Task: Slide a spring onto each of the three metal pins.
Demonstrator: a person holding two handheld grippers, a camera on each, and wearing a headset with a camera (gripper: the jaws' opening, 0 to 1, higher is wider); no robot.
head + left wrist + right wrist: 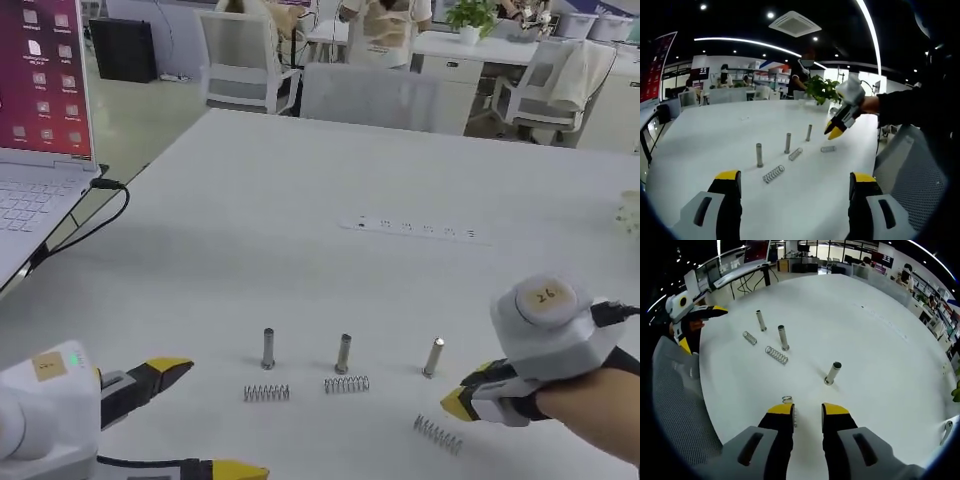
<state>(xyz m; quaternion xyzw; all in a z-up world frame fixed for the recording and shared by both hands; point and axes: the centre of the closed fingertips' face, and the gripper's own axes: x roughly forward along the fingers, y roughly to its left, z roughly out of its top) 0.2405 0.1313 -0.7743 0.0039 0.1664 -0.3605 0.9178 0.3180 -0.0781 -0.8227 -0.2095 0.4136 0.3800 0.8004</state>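
Three short metal pins stand upright in a row on the white table: left pin, middle pin, right pin. A spring lies flat in front of each: left spring, middle spring, right spring. My left gripper hovers near the front left with its jaws wide apart and nothing between them. My right gripper hangs just above the right spring, jaws narrowly apart, the spring lying beside and partly under the left finger.
An open laptop with a black cable sits at the left edge. A white power strip lies across the table's middle. Office chairs stand beyond the far edge.
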